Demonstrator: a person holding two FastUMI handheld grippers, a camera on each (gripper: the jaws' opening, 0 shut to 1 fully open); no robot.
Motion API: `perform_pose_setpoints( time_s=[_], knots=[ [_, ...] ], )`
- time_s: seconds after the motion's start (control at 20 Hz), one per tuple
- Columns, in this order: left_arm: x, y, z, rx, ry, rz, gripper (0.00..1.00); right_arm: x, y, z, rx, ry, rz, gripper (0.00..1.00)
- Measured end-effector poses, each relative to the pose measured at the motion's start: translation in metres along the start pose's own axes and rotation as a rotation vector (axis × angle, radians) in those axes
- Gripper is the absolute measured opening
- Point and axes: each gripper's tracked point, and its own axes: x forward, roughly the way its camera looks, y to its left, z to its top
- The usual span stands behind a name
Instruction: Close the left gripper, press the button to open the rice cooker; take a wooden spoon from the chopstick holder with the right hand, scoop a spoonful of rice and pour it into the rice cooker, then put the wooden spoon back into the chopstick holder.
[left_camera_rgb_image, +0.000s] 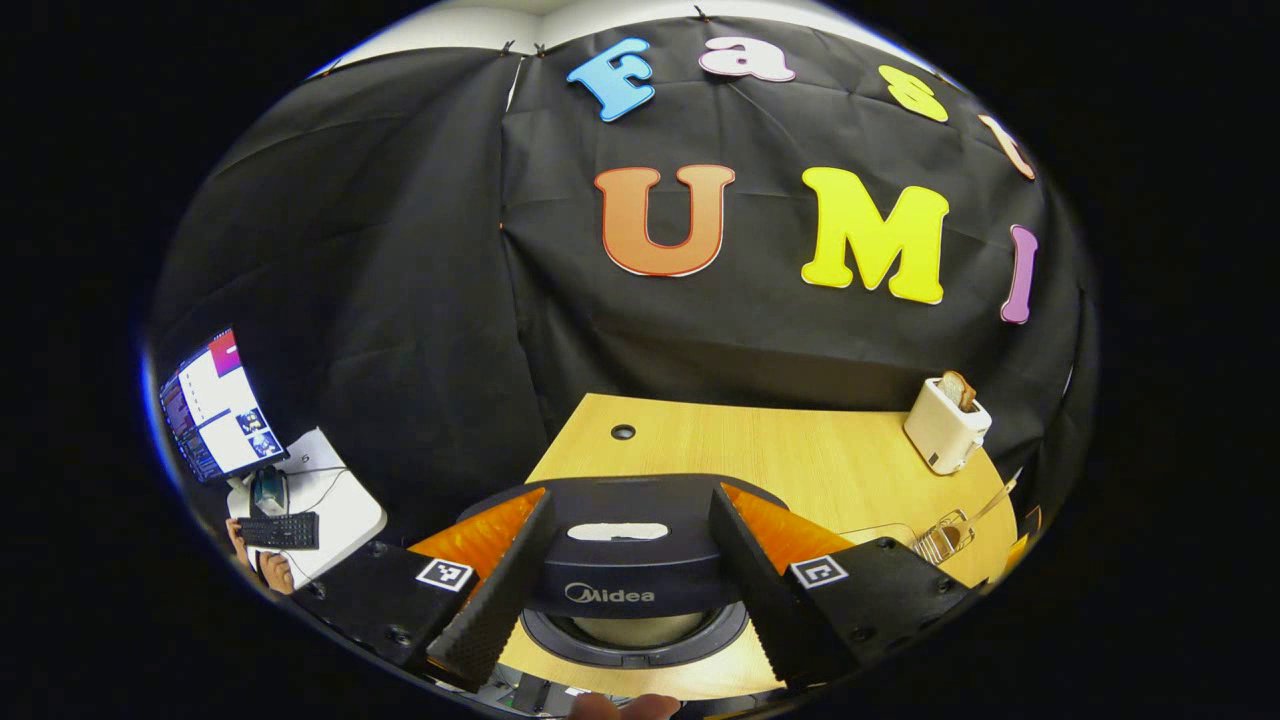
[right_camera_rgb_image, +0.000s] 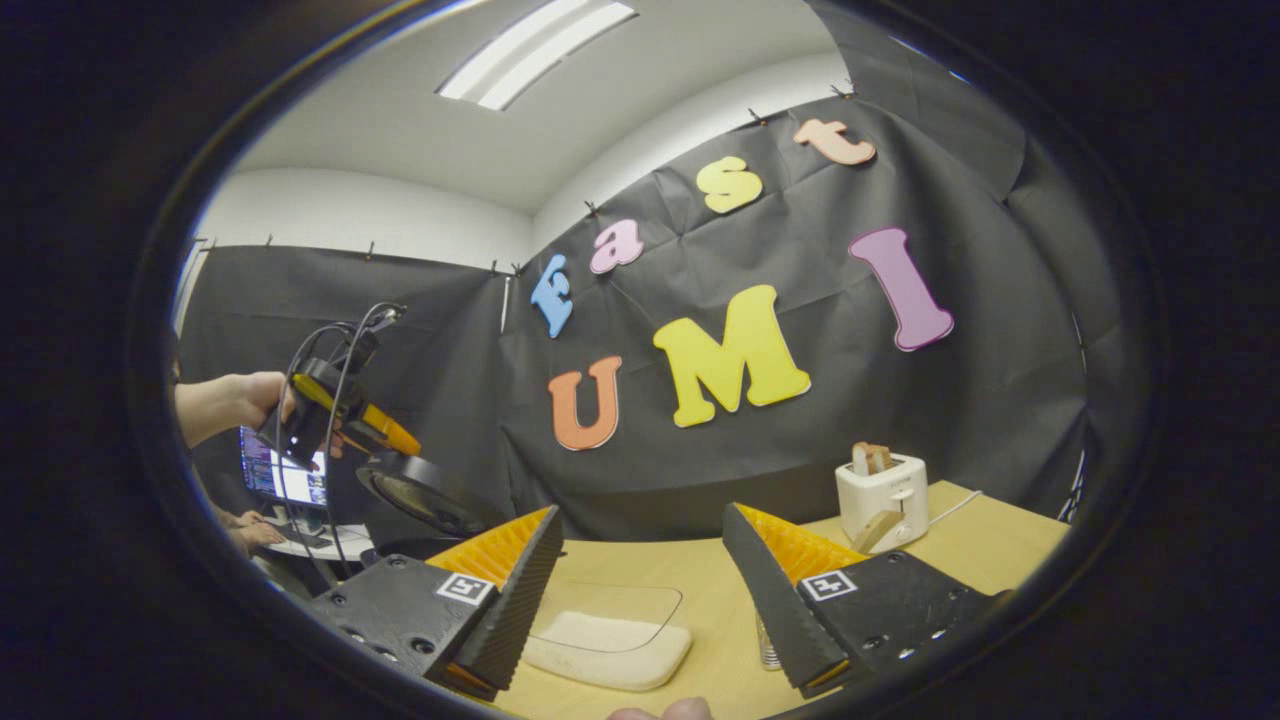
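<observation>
A light wooden desk (left_camera_rgb_image: 800, 450) fills the booth floor, and on it stands the dark rice cooker (left_camera_rgb_image: 635, 560), its lid raised upright and the round inner pot exposed just below — seen straight ahead in the left gripper view. The left tool (left_camera_rgb_image: 632, 590) hangs over the cooker with its fingers spread wide apart, one on each side of the raised lid, gripping nothing. In the right gripper view the right tool (right_camera_rgb_image: 650, 610) is likewise parted and empty above the desk, a clear tray of white rice (right_camera_rgb_image: 608, 640) lying between its fingers. A white toaster (left_camera_rgb_image: 946, 423) with a slice of bread in its slot sits at the desk's far right corner. Nearer the right edge stands the wire chopstick holder (left_camera_rgb_image: 942, 538), a wooden spoon (left_camera_rgb_image: 990, 500) leaning out of it. Off to the left, a monitor (left_camera_rgb_image: 215, 410) and a keyboard (left_camera_rgb_image: 280, 530) occupy a separate white side table (left_camera_rgb_image: 345, 505).
</observation>
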Motion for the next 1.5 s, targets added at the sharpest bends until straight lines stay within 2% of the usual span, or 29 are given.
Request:
perform_pose_setpoints(
  time_s=[0.4,0.45,0.5,0.7,1.05,1.1,1.5],
  knots=[
    [-0.01,-0.005,-0.056,0.005,-0.057,0.029,0.99,-0.007,0.0,-0.001,0.005,0.01,-0.011,0.95],
    [-0.01,-0.005,-0.06,0.005,-0.064,0.032,0.99,-0.008,0.0,-0.001,0.006,0.011,-0.013,1.0],
    [-0.01,-0.005,-0.064,-0.003,-0.07,0.033,0.99,-0.009,-0.001,-0.001,0.006,0.01,-0.015,0.95],
    [-0.009,-0.007,-0.077,0.007,-0.114,0.045,0.99,-0.011,-0.001,-0.004,0.007,0.01,-0.025,0.95],
    [0.001,-0.012,-0.129,-0.017,-0.082,0.044,0.99,-0.011,0.001,-0.018,-0.002,0.049,-0.012,0.95],
    [0.002,-0.011,-0.125,-0.003,-0.126,0.041,0.99,-0.012,0.001,-0.016,-0.002,0.046,-0.013,0.95],
    [0.004,-0.011,-0.133,0.027,-0.173,0.038,0.99,-0.005,0.012,-0.027,0.017,0.059,0.008,0.95]
  ],
)
